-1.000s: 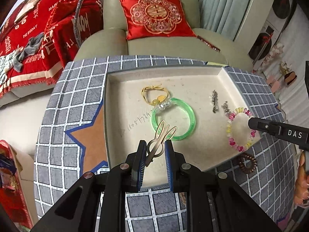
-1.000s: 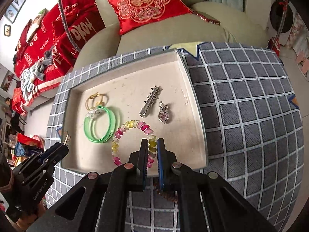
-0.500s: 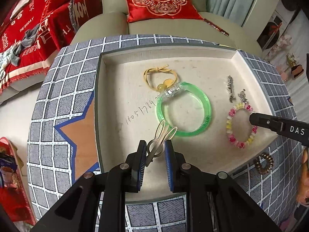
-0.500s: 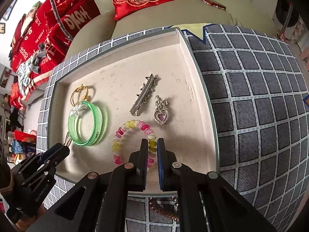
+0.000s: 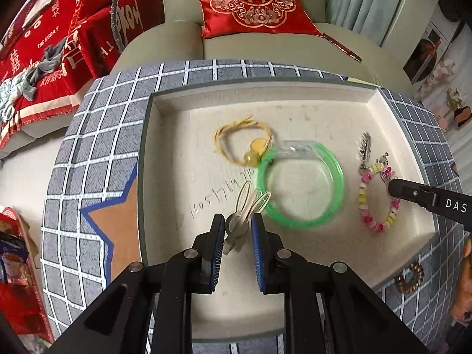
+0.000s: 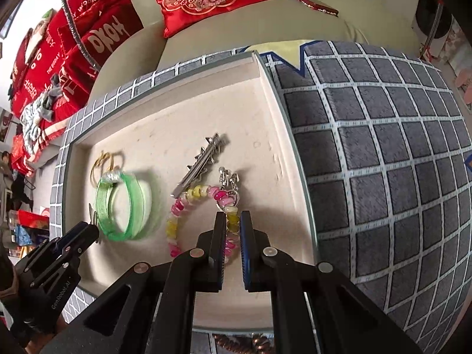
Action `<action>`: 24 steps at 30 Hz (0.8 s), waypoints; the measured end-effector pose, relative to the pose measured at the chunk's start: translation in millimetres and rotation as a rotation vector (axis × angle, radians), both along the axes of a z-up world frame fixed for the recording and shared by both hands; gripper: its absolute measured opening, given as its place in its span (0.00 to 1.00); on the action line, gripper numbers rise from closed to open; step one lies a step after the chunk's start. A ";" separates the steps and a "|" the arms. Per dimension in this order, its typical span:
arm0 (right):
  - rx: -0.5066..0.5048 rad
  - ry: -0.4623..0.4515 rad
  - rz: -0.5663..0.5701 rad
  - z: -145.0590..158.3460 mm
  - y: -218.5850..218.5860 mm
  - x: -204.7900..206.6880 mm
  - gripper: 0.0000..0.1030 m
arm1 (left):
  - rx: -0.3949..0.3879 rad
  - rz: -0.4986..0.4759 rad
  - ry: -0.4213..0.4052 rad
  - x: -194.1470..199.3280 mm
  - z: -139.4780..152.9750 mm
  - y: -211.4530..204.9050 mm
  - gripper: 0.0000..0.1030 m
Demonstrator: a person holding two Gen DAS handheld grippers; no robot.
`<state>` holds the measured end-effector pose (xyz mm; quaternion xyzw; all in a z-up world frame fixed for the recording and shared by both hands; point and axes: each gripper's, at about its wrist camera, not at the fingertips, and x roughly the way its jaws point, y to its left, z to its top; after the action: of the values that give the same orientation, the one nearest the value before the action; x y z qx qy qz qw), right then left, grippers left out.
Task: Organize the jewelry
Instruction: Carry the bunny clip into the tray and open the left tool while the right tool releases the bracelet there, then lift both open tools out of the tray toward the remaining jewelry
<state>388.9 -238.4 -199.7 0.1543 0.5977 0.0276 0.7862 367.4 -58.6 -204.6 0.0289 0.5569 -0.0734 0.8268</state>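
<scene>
From the left wrist, the left gripper (image 5: 236,230) clamps a rabbit-ear hair clip (image 5: 246,209) above the tray (image 5: 177,135), where the green bangle (image 5: 301,185) already lies; a brown coil (image 5: 410,277) waits outside. From the right wrist, the right gripper (image 6: 233,227) pinches the bead bracelet (image 6: 200,215); contact below is hidden.

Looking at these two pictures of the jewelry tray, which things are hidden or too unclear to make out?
- Rabbit-ear clip, left wrist view: its lower part is hidden between the left gripper fingers.
- Bead bracelet, right wrist view: the right gripper covers its near side.
- Brown coil hair tie, left wrist view: small, outside the tray; cut off by the bottom edge in the right wrist view.
- Writing on the tray floor: illegible.
</scene>
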 end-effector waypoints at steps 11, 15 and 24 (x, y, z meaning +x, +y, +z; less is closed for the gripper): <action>0.051 0.023 -0.005 -2.0 -4.2 0.2 0.29 | 0.062 -0.024 -0.012 -6.1 -0.6 -9.5 0.33; 0.084 -0.006 -0.012 4.7 -4.6 -2.8 0.57 | 0.058 -0.025 -0.012 -8.8 1.5 -11.5 0.33; 0.141 -0.052 -0.022 28.6 -6.4 -14.8 0.64 | 0.073 -0.036 -0.053 -13.2 16.7 -13.0 0.33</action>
<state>374.0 -244.8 -171.0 0.2151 0.5720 0.0650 0.7888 354.2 -71.7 -187.9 0.0709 0.5367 -0.0671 0.8381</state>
